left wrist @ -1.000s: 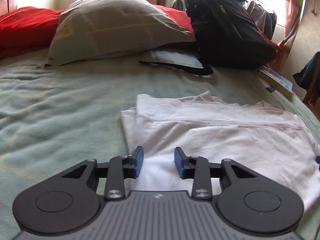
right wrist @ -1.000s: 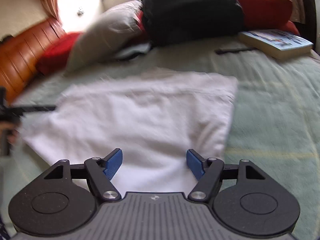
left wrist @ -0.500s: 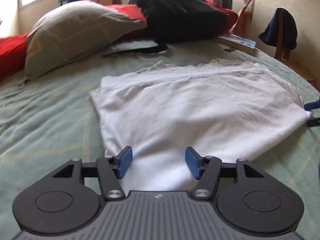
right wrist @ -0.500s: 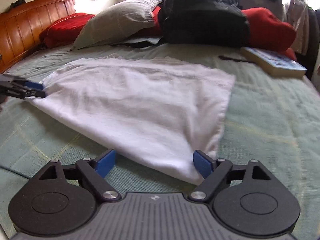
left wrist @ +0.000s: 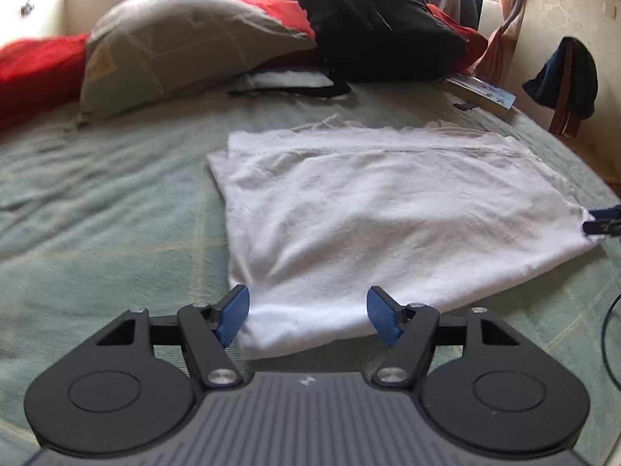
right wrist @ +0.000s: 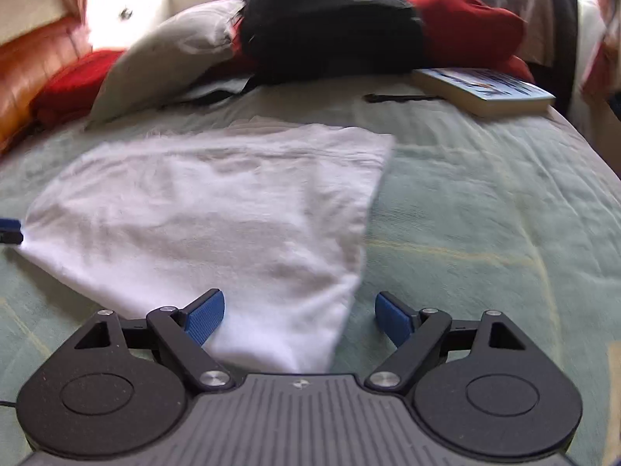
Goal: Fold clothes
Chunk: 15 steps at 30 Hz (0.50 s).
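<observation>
A white garment (left wrist: 388, 209) lies folded flat on the green bedspread (left wrist: 97, 225). My left gripper (left wrist: 308, 316) is at its near left corner; its jaws are opening, and the corner lies between the blue pads without being pressed. My right gripper (right wrist: 299, 320) stands open at the near right corner of the white garment (right wrist: 217, 213), with the cloth's tip between its pads and untouched. Each gripper's tip shows at the edge of the other view: the right gripper (left wrist: 601, 221) and the left gripper (right wrist: 9, 229).
At the head of the bed lie a grey pillow (left wrist: 186, 42), red cushions (left wrist: 35, 73) and a black backpack (left wrist: 372, 23). A book (right wrist: 485, 85) and a black strap (right wrist: 399, 97) rest at the far right. A chair with dark clothes (left wrist: 562, 81) stands beside the bed.
Both pairs of jaws have spread wider. The left gripper swung around to the garment's near left corner. The right gripper drew back to the near right corner.
</observation>
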Each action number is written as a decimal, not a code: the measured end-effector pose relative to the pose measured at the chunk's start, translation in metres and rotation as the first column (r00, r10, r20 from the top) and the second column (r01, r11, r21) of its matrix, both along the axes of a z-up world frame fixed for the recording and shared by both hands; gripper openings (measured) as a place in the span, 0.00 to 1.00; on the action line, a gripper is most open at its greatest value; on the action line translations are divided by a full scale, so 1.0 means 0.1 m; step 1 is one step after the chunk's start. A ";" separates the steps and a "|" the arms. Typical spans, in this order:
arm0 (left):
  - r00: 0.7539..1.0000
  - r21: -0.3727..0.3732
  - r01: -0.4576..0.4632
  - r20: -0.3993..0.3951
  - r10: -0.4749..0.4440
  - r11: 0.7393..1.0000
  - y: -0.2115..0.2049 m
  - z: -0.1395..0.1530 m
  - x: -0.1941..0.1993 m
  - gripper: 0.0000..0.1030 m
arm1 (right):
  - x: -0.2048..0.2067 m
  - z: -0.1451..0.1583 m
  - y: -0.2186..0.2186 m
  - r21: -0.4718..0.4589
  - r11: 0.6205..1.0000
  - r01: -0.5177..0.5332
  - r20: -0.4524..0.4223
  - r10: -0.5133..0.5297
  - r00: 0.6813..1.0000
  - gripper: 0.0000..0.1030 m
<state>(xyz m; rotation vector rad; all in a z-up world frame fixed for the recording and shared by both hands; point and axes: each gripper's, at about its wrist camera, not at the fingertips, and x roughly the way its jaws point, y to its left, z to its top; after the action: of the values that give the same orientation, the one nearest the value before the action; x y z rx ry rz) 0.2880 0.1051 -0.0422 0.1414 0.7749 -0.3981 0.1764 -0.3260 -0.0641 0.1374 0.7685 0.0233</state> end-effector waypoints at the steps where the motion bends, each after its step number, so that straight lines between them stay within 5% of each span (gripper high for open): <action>1: 0.999 0.044 0.024 0.037 -0.025 0.999 -0.07 0.07 -0.05 0.67 | -0.02 0.07 0.04 -0.024 1.000 -0.008 0.017 0.008 1.000 0.86; 4: 0.973 0.232 0.156 0.133 -0.190 0.960 -0.46 0.18 -0.26 0.77 | -0.03 0.28 0.25 -0.130 0.989 -0.070 0.061 0.078 0.995 0.87; 6: 0.930 0.389 0.245 0.164 -0.329 0.888 -0.75 0.12 -0.44 0.78 | 0.02 0.38 0.53 -0.244 0.955 -0.167 0.065 0.188 0.980 0.90; 11: 0.804 0.708 0.340 0.124 -0.582 0.619 -1.28 -0.20 -0.78 0.78 | 0.06 0.28 1.20 -0.500 0.769 -0.399 -0.037 0.441 0.897 0.95; 13: 0.778 0.758 0.332 0.116 -0.617 0.561 -1.38 -0.28 -0.82 0.78 | 0.07 0.16 1.39 -0.579 0.686 -0.440 -0.087 0.485 0.870 0.95; 15: 0.766 0.779 0.328 0.112 -0.633 0.535 -1.44 -0.30 -0.80 0.78 | 0.07 0.05 1.52 -0.636 0.615 -0.466 -0.127 0.512 0.850 0.95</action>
<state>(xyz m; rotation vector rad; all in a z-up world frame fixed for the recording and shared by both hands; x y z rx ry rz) 0.2075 -0.0391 -0.0723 1.2078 0.4356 -0.5621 0.1834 -0.1742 -0.0590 -0.7550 0.6865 0.2836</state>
